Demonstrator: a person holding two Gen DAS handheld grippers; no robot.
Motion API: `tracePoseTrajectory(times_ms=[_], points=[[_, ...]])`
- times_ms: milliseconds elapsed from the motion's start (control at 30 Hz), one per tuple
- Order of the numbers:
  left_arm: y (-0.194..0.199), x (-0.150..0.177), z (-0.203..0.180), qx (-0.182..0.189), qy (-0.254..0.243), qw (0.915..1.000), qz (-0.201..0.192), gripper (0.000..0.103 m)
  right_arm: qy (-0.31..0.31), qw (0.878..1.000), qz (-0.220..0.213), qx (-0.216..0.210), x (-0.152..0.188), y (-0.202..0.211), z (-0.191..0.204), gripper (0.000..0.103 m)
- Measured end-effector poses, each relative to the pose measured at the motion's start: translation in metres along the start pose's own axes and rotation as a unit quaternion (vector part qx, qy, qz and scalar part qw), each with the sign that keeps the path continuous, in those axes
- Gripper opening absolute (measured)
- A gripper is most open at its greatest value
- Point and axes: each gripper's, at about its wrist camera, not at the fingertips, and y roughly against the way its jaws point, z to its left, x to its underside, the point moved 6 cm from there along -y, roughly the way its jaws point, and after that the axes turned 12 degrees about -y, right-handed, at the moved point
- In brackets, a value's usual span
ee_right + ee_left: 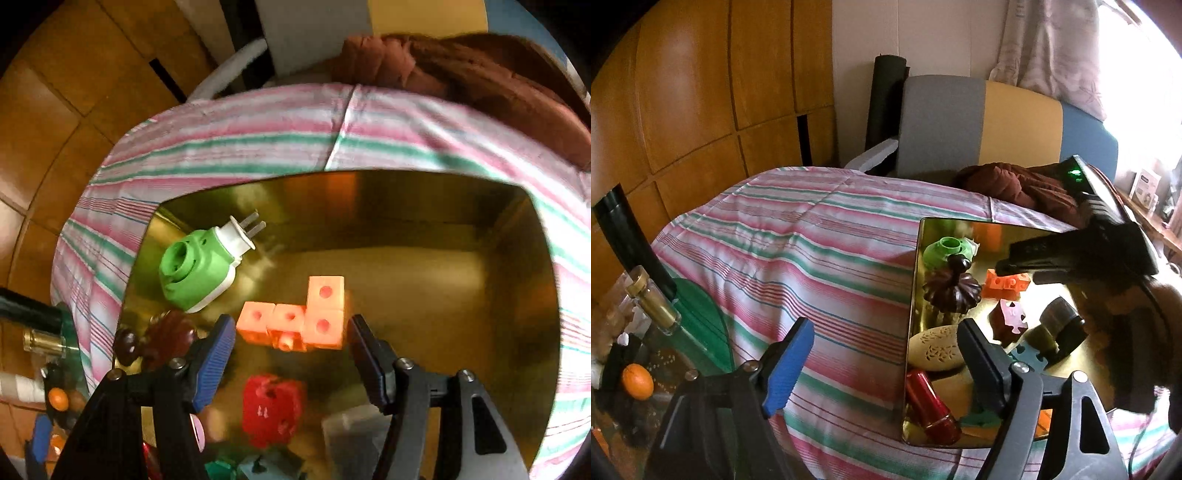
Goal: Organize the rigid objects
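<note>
Orange block piece [295, 319] sits mid-floor of gold tray [406, 192], beside green plug [195, 269] — light, stiff, slick plastic; pinch its flat sides. Right gripper [291, 343] open above it, left gripper [886, 354] open, empty.

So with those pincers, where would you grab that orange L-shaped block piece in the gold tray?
Probably on the short leg of the orange block piece, where two cubes stack into a flat-sided column. Come from above, as the right gripper is already open over it, with one finger on each outer face. The green plug-in device lies apart on its left, so the gold tray leaves room for both fingers.
</note>
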Motion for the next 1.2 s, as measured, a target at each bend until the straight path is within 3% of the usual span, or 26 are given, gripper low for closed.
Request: tracePoseTrajectory(times_ms=[333,567,700,867,1000,1200], points=[[0.014,-0.004,-0.01,0.001,-0.004,1.0,-0.007,0.083,0.031,0.997,-0.076,-0.001,0.037,0.067,-0.018,0.064],[0.036,-0.013,-0.026,-0.005,-0.013,0.9994,-0.033,0.102,0.034,0.987,-0.156,0.033,0.062,0.107,-0.04,0.064],[0.044,-0.014,-0.039,-0.004,-0.022,0.9992,-0.034,0.103,0.03,0.981,-0.185,0.056,0.077,0.12,-0.052,0.064],[0.052,-0.012,-0.05,-0.005,-0.022,0.9992,-0.034,0.103,0.029,0.977,-0.198,0.074,0.096,0.125,-0.059,0.064],[0.057,-0.009,-0.055,-0.033,-0.031,0.9985,-0.031,0.103,0.034,0.975,-0.207,0.077,0.106,0.128,-0.058,0.064],[0.065,-0.004,-0.054,-0.019,-0.009,0.9992,-0.035,0.103,0.032,0.975,-0.209,0.072,0.112,0.13,-0.057,0.064]])
